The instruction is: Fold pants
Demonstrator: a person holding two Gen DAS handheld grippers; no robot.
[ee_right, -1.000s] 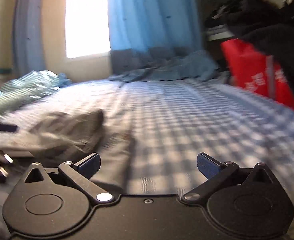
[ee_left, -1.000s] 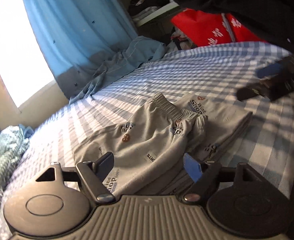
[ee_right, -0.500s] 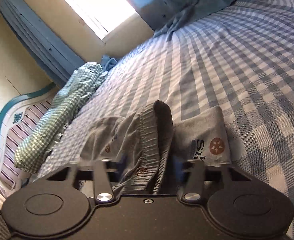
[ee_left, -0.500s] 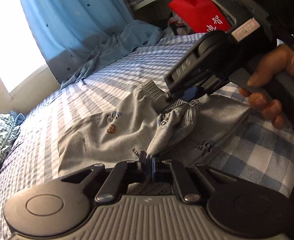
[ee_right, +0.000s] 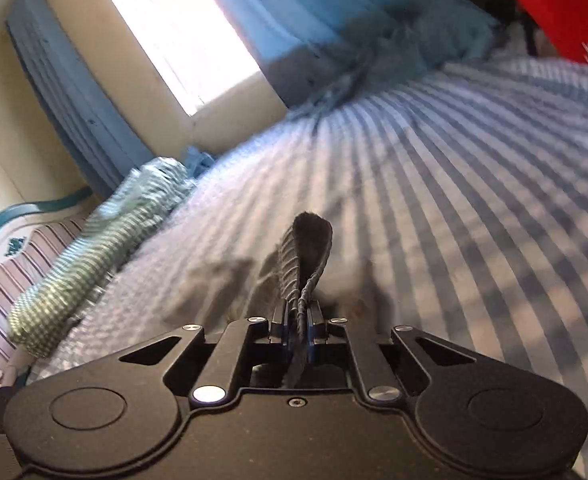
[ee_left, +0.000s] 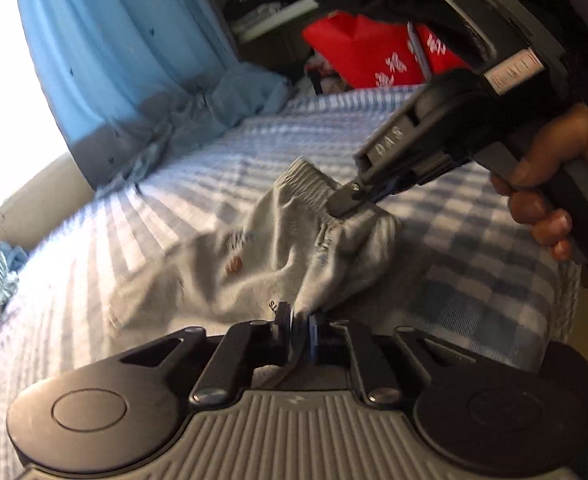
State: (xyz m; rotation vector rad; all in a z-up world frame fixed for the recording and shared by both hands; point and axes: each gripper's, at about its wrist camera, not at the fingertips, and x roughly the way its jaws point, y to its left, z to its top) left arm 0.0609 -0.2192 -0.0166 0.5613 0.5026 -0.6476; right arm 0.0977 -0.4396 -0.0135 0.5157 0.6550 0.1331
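Observation:
Grey printed pants [ee_left: 214,272] lie bunched on the blue checked bed [ee_left: 134,220]. My left gripper [ee_left: 296,326] pinches a fold of the grey cloth at its near edge; its jaws are opening slightly, with the cloth still pressed between the pads. My right gripper [ee_left: 350,202], held by a hand [ee_left: 546,184], bites the ribbed waistband from the right. In the right wrist view that gripper [ee_right: 299,320] is closing on the waistband [ee_right: 306,248], which stands up in a loop between the pads.
A blue curtain [ee_left: 114,60] and a bright window are beyond the bed, with a blue garment [ee_left: 230,96] at its far edge. A red bag [ee_left: 366,52] and dark clothes sit at the back right. A rolled green checked cloth [ee_right: 94,248] lies by the striped headboard [ee_right: 14,272].
Both grippers stood open a second ago and have shut on the pants. The waist end has since been lifted and bunched, and the right gripper has rolled and shifted sideways.

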